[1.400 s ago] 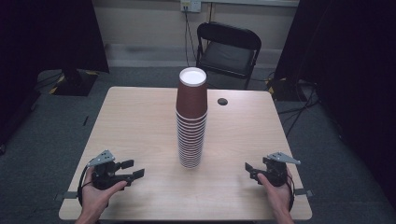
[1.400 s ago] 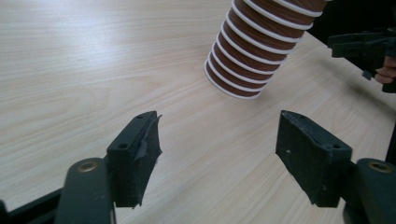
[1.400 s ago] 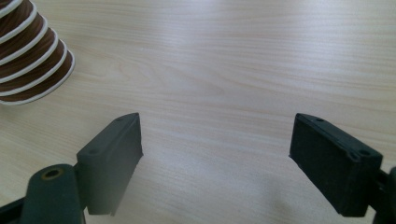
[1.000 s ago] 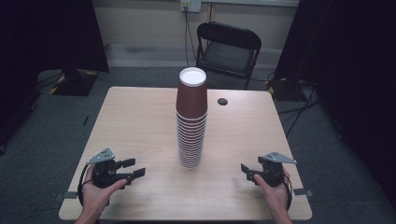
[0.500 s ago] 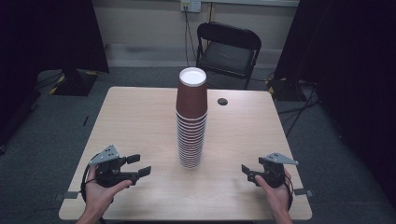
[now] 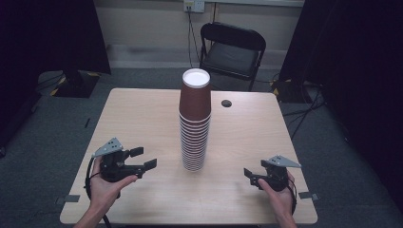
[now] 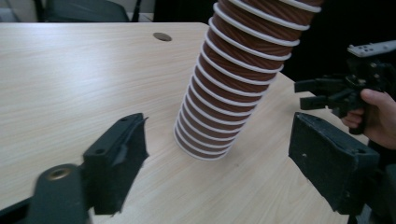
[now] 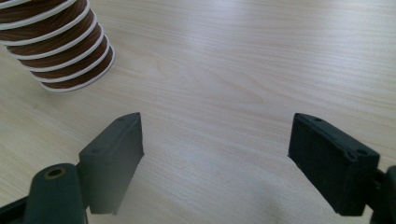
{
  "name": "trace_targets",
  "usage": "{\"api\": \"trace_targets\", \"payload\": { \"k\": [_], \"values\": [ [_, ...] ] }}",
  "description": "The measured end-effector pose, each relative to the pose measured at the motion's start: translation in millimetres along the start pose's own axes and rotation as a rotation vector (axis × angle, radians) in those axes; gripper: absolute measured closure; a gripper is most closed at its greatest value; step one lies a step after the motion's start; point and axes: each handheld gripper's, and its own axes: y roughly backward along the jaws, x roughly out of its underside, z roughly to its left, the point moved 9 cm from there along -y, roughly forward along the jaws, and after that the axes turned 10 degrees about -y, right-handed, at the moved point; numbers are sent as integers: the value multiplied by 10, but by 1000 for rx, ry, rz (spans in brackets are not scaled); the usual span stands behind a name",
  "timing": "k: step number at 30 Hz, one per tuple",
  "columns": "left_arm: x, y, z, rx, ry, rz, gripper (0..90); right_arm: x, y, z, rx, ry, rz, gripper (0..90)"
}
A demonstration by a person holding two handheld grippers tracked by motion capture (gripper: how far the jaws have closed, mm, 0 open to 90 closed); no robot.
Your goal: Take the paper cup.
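Since the earlier frame, my left gripper (image 6: 143, 158) has lifted and turned toward the cup stack (image 6: 195, 121), while my right gripper (image 6: 251, 176) has barely shifted. Upside-down brown cups, nested into a tall column, stand at mid-tabletop (image 6: 142, 114), well apart from both grippers. Both sets of fingers (image 7: 116, 156) are spread wide and hold nothing; those on the right (image 8: 114, 149) hover over bare wood beside the stack's base. To lift a cup cleanly, I judge it best to approach level, close on one rim only, and steady the column.
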Motion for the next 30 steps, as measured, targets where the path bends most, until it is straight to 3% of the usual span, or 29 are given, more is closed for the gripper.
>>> {"api": "trace_targets", "payload": {
  "k": [5,9,10,13,14,19,21,22,24,30],
  "values": [
    [-59,-19,-38,41,-24,-13,258,6,-11,-10,2,-2,4,180],
    [-105,-13,-39,36,-42,-22,323,10,-11,-1,-3,-1,7,186],
    [-128,-25,-53,54,-45,-25,321,10,-12,-1,-5,-1,7,186],
    [-152,-37,-57,50,-50,-30,317,9,-14,-3,-4,-1,6,186],
    [-177,-45,-71,72,-53,-29,318,7,-14,-1,-5,-3,5,186],
    [-273,-64,-67,46,-68,-49,307,9,-16,-5,-2,-1,7,186],
    [-311,-63,-77,55,-67,-60,299,11,-19,-4,-4,-2,10,187],
    [-373,-61,-96,80,-63,-90,310,14,-21,-1,-5,-4,14,188],
    [-427,-64,-101,76,-70,-95,309,9,-21,11,-23,-12,10,187],
    [-591,-66,-130,81,-88,-106,279,11,-22,7,-19,-9,11,183]
  ]
}}
